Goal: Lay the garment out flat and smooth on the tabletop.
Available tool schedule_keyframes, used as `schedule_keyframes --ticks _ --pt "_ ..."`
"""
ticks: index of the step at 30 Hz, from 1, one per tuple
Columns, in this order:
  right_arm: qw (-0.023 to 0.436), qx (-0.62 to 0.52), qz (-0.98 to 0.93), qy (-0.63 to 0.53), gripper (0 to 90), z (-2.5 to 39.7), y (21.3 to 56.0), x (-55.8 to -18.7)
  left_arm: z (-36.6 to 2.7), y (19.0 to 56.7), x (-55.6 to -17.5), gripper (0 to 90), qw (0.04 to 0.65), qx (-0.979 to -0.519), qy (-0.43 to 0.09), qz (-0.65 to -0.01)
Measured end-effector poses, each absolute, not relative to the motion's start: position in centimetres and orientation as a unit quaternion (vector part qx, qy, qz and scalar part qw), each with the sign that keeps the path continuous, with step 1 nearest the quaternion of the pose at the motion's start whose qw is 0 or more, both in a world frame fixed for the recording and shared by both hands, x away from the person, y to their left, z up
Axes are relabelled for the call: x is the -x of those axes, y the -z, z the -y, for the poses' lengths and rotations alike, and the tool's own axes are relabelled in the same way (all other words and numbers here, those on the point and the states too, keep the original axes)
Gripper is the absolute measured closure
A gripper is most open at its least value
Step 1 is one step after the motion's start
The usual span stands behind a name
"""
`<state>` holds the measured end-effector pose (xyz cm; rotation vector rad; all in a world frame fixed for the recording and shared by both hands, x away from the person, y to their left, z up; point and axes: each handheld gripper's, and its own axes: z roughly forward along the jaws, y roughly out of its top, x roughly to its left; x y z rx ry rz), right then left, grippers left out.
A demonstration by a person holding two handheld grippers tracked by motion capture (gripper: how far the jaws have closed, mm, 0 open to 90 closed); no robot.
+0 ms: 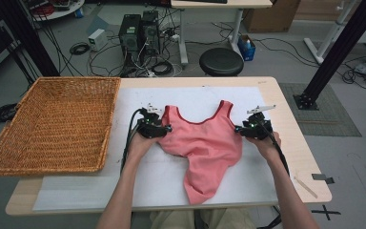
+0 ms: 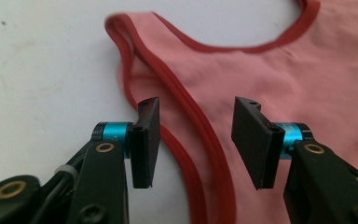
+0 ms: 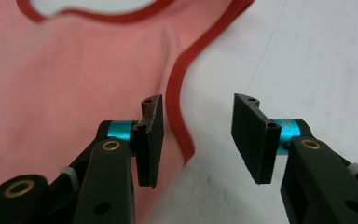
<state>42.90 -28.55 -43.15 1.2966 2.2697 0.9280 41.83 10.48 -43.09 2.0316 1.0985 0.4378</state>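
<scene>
Your pink tank top (image 1: 205, 143) lies flat on the white sheet (image 1: 76, 191) mid-table, soft matte knit with darker red ribbed binding (image 2: 200, 135) along the armholes and scooped neckline. Your left gripper (image 1: 164, 129) straddles the left armhole's curved binding, jaws apart with nothing between them. Your right gripper (image 1: 240, 129) sits at the right armhole edge, jaws likewise spread, one over fabric, one over bare sheet. The woven wicker basket (image 1: 52, 124) stands just left, with open sheet between.

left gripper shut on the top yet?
No: the left gripper stands open, its jaws straddling the pink sleeveless top's red-trimmed armhole edge.
</scene>
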Motion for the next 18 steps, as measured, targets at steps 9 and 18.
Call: schedule_keyframes --ticks 9,18 --pt "0.165 -0.435 -0.825 -0.321 85.7 27.5 43.7 -42.2 -10.9 44.7 -39.4 82.5 0.384 -0.802 -0.174 -0.423" --pt "0.198 -0.462 -0.804 -0.319 56.1 31.2 43.1 -38.5 -12.1 43.3 -38.4 61.9 0.412 -0.767 -0.207 -0.445"
